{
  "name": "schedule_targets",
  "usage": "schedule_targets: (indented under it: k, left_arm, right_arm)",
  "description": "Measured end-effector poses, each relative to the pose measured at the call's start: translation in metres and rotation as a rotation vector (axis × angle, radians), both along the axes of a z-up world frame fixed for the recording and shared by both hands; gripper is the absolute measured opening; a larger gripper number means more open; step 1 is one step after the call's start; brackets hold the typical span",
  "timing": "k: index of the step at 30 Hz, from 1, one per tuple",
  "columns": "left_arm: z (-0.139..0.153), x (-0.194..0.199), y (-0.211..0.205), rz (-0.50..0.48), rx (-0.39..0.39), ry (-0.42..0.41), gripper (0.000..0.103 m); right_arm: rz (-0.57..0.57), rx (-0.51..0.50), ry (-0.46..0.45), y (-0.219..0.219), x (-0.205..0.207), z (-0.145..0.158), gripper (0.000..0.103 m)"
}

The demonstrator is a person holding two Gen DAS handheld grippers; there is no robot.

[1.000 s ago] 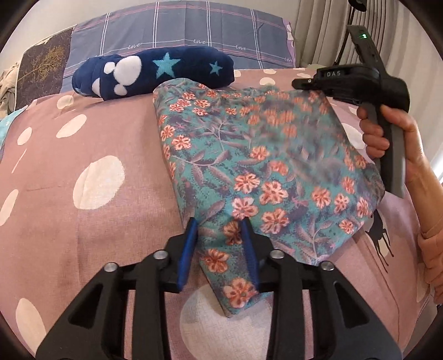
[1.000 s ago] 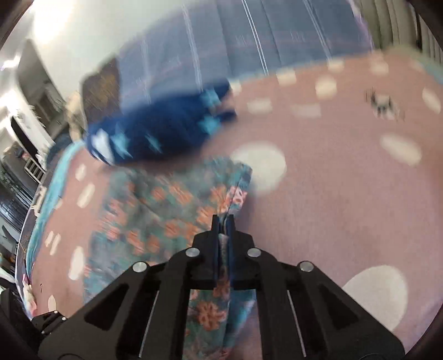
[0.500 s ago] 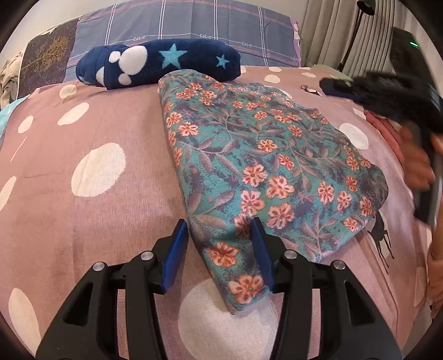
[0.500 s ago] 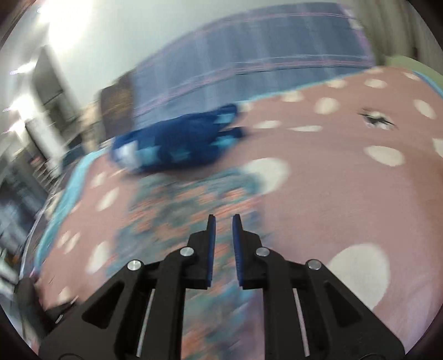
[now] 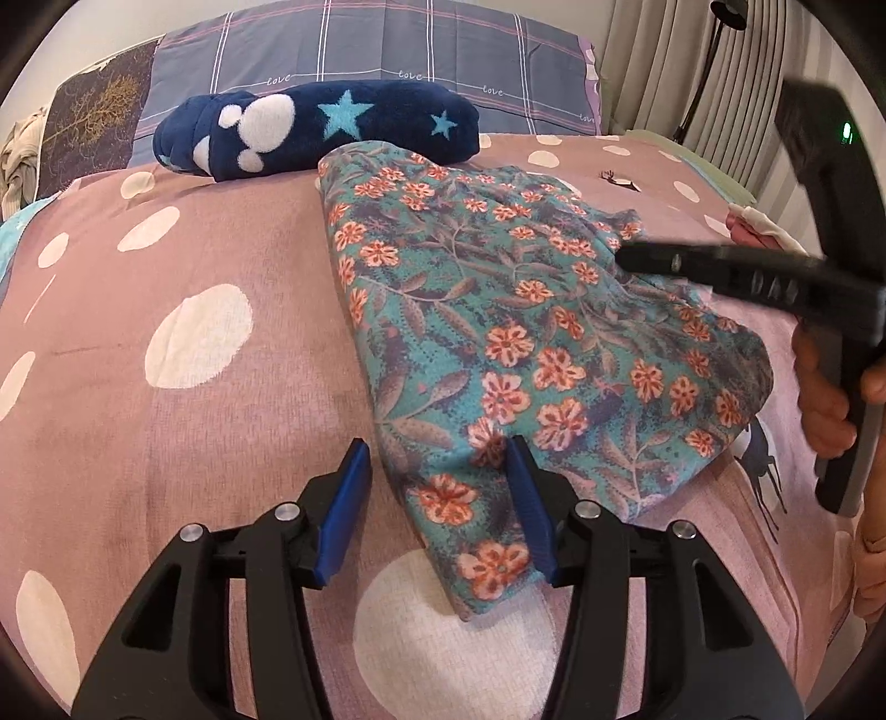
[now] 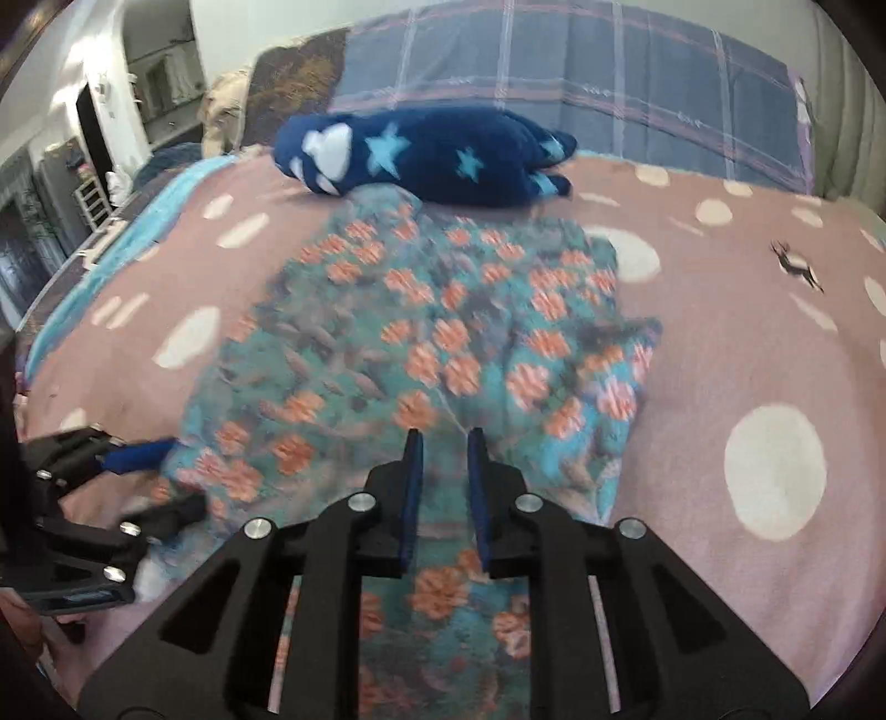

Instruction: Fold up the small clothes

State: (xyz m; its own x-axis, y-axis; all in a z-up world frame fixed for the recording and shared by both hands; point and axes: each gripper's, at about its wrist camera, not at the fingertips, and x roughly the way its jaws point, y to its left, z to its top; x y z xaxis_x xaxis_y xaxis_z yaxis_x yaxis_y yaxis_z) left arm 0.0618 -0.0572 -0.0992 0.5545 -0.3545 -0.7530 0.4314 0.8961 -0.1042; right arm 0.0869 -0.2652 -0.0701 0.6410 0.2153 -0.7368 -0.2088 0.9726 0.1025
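Note:
A teal garment with orange flowers (image 5: 515, 332) lies folded on the pink dotted bedspread (image 5: 166, 332); it also shows in the right wrist view (image 6: 421, 354). My left gripper (image 5: 437, 459) is open, its blue pads on either side of the garment's near corner. My right gripper (image 6: 443, 448) is open and empty, hovering over the garment's near edge. The right gripper also shows in the left wrist view (image 5: 626, 257), over the garment's right side. The left gripper shows at the left in the right wrist view (image 6: 138, 454).
A navy rolled blanket with stars and paw prints (image 5: 315, 127) lies just beyond the garment, touching its far edge. A plaid pillow (image 5: 387, 44) stands behind it. Curtains (image 5: 664, 61) hang at the far right.
My right gripper let go of the garment's edge, opened and swung back over the garment. My left gripper opened wider around the near corner. The garment now lies flat.

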Motion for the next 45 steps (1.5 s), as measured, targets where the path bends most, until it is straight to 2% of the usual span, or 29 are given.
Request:
schedule_targets:
  k: [3,6,9,11,13,16,18,21,23,25,27,31,32,33,34,37,39,41,44,45]
  left_arm:
    - [0.000,-0.001,0.001,0.001,-0.001,0.001,0.053]
    - [0.001,-0.002,0.005,0.002,-0.023,0.010,0.053]
    - [0.000,-0.002,0.008,0.000,-0.041,0.019,0.053]
    - [0.001,-0.004,0.008,-0.004,-0.037,0.018,0.053]
    - [0.001,-0.006,0.010,-0.011,-0.039,0.018,0.052]
    - [0.000,-0.006,0.013,-0.014,-0.060,0.027,0.052]
    - [0.000,-0.006,0.013,-0.014,-0.065,0.029,0.052]
    - [0.000,-0.006,0.014,-0.015,-0.071,0.030,0.052]
    - [0.000,-0.006,0.015,-0.015,-0.075,0.034,0.052]
    - [-0.001,-0.006,0.014,-0.016,-0.070,0.032,0.052]
    - [-0.001,-0.006,0.013,-0.017,-0.062,0.027,0.052]
    - [-0.001,-0.006,0.012,-0.021,-0.056,0.025,0.052]
    - [-0.001,-0.006,0.012,-0.022,-0.057,0.025,0.052]
    - [-0.001,-0.007,0.013,-0.023,-0.059,0.025,0.052]
    - [-0.001,-0.007,0.013,-0.024,-0.062,0.024,0.052]
    - [-0.003,-0.007,0.014,-0.029,-0.074,0.032,0.052]
    - [-0.003,-0.007,0.015,-0.029,-0.077,0.034,0.052]
    - [-0.002,-0.007,0.015,-0.030,-0.077,0.031,0.052]
    - [-0.002,-0.008,0.014,-0.026,-0.070,0.027,0.053]
    - [-0.002,-0.008,0.014,-0.026,-0.070,0.026,0.053]
  right_arm:
    - [-0.002,0.029,-0.029,-0.003,0.001,0.012,0.022]
    - [0.009,0.068,-0.011,0.001,-0.005,0.013,0.023]
    - [0.024,0.046,0.009,0.006,-0.009,0.002,0.026]
    - [-0.001,-0.011,0.052,0.008,-0.011,-0.015,0.026]
    - [0.001,-0.006,0.034,0.005,-0.013,-0.021,0.026]
    - [-0.004,0.043,0.044,0.003,-0.010,-0.006,0.027]
    - [0.009,0.073,0.017,0.003,-0.003,0.010,0.027]
    - [0.028,0.029,-0.032,0.015,0.020,0.033,0.032]
    - [0.062,0.014,-0.022,0.026,0.050,0.039,0.033]
    - [0.053,0.007,0.008,0.031,0.087,0.036,0.036]
    - [0.020,0.034,0.045,0.032,0.122,0.028,0.049]
    - [-0.032,0.117,0.132,0.033,0.179,0.008,0.050]
    - [-0.035,0.134,0.149,0.036,0.190,0.003,0.043]
    - [-0.039,0.144,0.160,0.039,0.197,-0.001,0.010]
    - [-0.045,0.135,0.158,0.046,0.204,-0.005,0.005]
    - [-0.078,0.098,0.073,0.058,0.208,-0.004,0.004]
    - [-0.089,0.014,0.067,0.065,0.218,-0.021,0.003]
    - [-0.100,0.040,0.078,0.063,0.224,-0.031,0.003]
    - [-0.109,0.077,0.050,0.058,0.220,-0.019,0.003]
    - [-0.105,0.077,0.034,0.056,0.216,-0.013,0.008]
